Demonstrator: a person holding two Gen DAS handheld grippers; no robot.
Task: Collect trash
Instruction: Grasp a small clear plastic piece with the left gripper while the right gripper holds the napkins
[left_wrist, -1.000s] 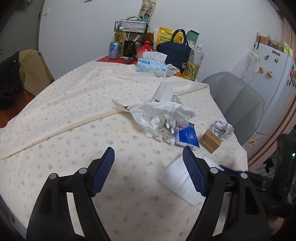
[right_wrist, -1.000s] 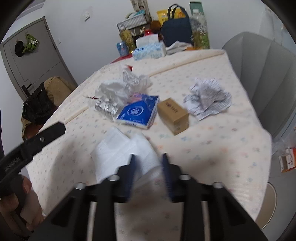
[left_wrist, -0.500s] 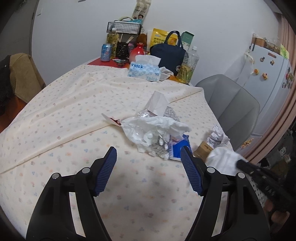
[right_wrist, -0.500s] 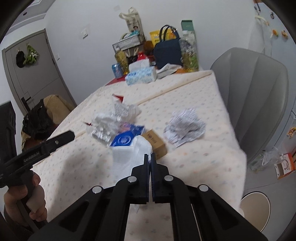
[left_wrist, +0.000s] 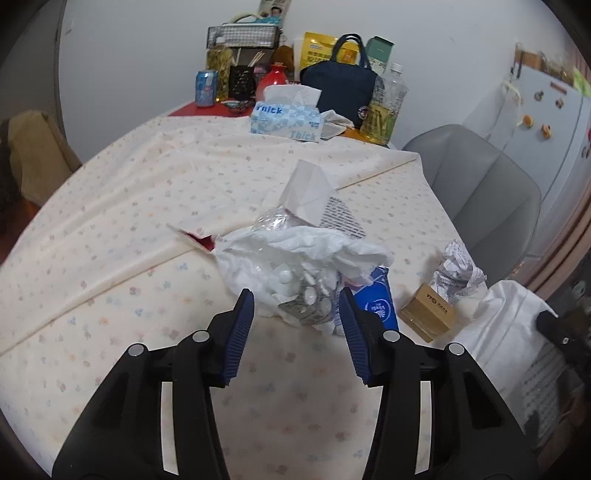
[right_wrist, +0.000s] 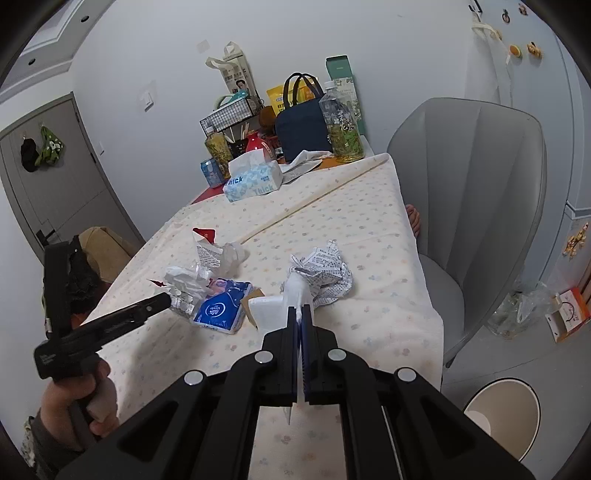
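Pinching only an edge of the white bag (right_wrist: 275, 310), the closed right gripper (right_wrist: 301, 321) risked dropping it; the left gripper (left_wrist: 295, 314) was half open, empty.

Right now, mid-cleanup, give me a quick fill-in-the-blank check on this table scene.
1. The right hand-held gripper is shut on a ____ tissue.
2. The left hand-held gripper is ____, facing the blister packs.
3. The crumpled printed paper sits beside a small ____ box.

Missing words: white; open; brown
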